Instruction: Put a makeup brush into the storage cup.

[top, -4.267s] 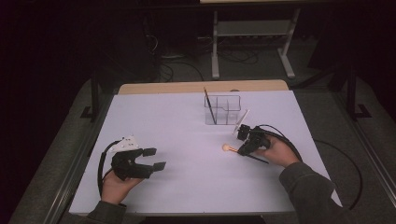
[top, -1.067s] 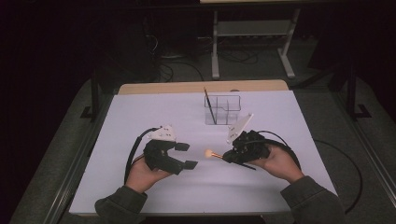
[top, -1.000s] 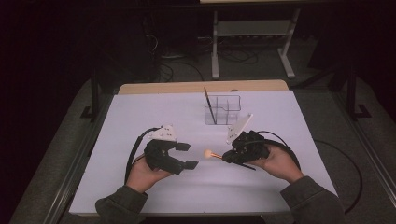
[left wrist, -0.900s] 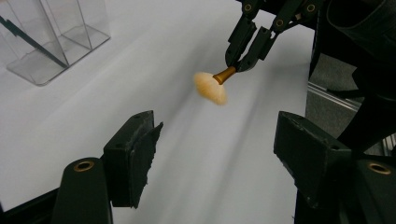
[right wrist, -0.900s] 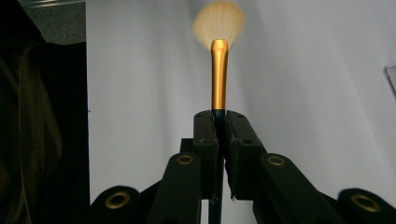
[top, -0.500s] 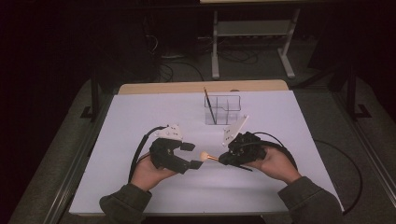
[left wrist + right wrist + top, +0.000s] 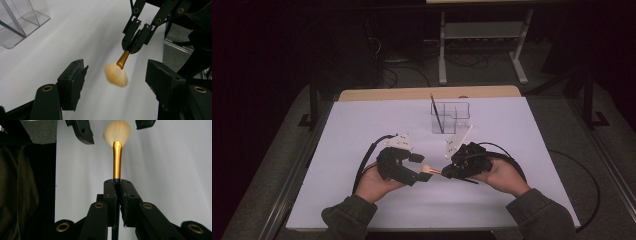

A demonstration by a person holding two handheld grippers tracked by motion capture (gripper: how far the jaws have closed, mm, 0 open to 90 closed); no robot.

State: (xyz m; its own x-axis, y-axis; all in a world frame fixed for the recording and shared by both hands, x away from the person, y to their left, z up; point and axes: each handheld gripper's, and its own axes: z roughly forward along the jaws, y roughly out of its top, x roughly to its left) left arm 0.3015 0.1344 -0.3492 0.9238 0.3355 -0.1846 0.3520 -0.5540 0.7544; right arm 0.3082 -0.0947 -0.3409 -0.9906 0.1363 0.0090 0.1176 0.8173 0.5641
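Note:
A makeup brush (image 7: 427, 170) with a gold ferrule (image 7: 117, 160) and a pale fan of bristles (image 7: 116, 74) is held level just above the white table. My right gripper (image 7: 445, 173) is shut on its dark handle, with the jaws pressed together (image 7: 118, 185). My left gripper (image 7: 422, 168) faces it from the left and stands open (image 7: 117, 82). The bristles hang between its two pads without touching either. Its jaws have just been closing a little around the brush head. In the left gripper view the right gripper (image 7: 135, 41) reaches in from the upper right.
A clear acrylic organiser (image 7: 452, 117) stands behind the hands at mid-table, with a thin dark stick (image 7: 437, 114) leaning in its left compartment. One corner of the organiser (image 7: 17, 22) lies close by. A wooden strip (image 7: 427, 93) edges the back of the white table (image 7: 362, 120).
Both hands have drawn together at the table's middle front. The left gripper has come in from the left until the brush head sits between its jaws. The right gripper still holds the brush.

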